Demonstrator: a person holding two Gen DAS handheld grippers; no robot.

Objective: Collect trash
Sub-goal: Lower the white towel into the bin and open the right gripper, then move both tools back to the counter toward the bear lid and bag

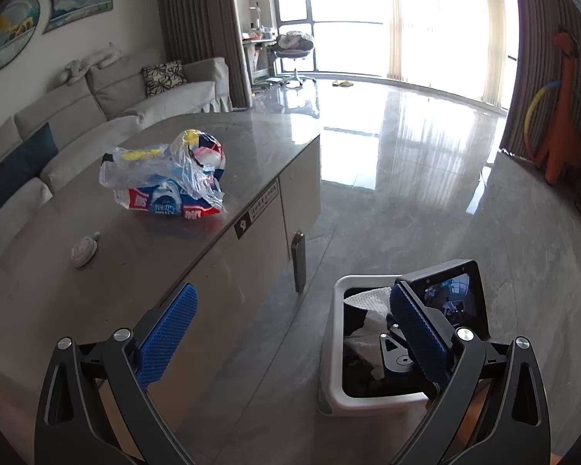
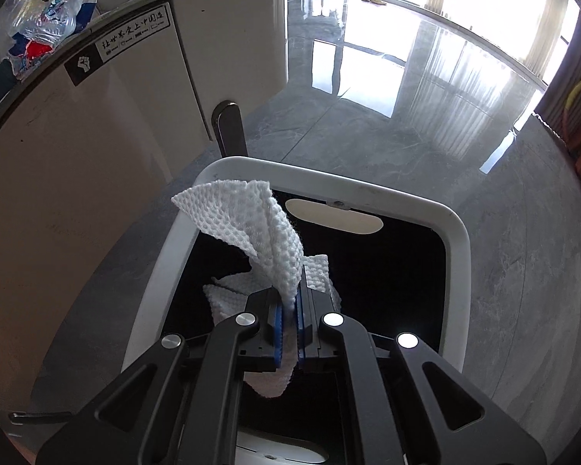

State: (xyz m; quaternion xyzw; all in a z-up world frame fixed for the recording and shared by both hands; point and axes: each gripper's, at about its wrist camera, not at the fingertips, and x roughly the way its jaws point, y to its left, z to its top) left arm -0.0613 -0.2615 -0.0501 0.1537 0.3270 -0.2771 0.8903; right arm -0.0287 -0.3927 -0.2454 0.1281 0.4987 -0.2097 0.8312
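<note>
The right tongs point(image 2: 288, 319) are pinched on a white paper towel point(image 2: 251, 224), held over the open mouth of the white-rimmed bin point(image 2: 437, 213) on the floor beside the tabletop point(image 1: 143, 240). The left tongs point(image 1: 290, 333) stand wide open and empty. On the tabletop lie crumpled plastic bags point(image 1: 166, 174) and a small round object point(image 1: 83, 250).

Left wrist view overlooks table point(image 1: 143, 255); right looks closely into shared bin point(image 2: 387, 197).
</note>
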